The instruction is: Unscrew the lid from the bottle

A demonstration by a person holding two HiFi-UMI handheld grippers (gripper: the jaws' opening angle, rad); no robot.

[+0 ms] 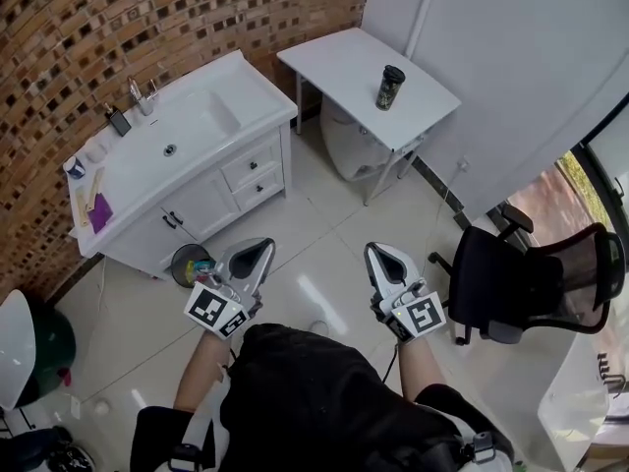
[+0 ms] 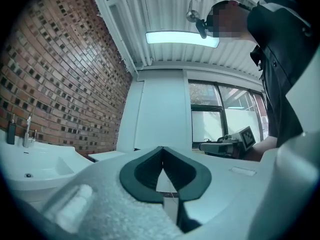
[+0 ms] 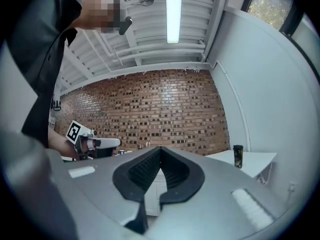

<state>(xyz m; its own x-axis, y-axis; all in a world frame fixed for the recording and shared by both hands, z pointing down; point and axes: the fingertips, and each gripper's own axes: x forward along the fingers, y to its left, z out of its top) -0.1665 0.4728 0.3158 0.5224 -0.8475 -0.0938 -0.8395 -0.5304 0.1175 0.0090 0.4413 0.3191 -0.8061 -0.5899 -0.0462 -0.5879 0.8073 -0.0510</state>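
Note:
A dark bottle [image 1: 389, 88] with a black lid stands upright on the small white table [image 1: 344, 62] at the far side of the room; it also shows small at the right of the right gripper view as the bottle [image 3: 238, 156]. My left gripper [image 1: 261, 250] and right gripper [image 1: 376, 254] are held close to my body over the tiled floor, far short of the table. Both are shut, tips touching, with nothing between them. In their own views the left gripper [image 2: 162, 149] and right gripper [image 3: 159, 149] point across the room.
A white sink cabinet [image 1: 182, 160] with a tap and small items stands against the brick wall at left. A small bin [image 1: 189, 264] sits beside it. A black office chair [image 1: 531, 283] is at right. Open tiled floor lies between me and the table.

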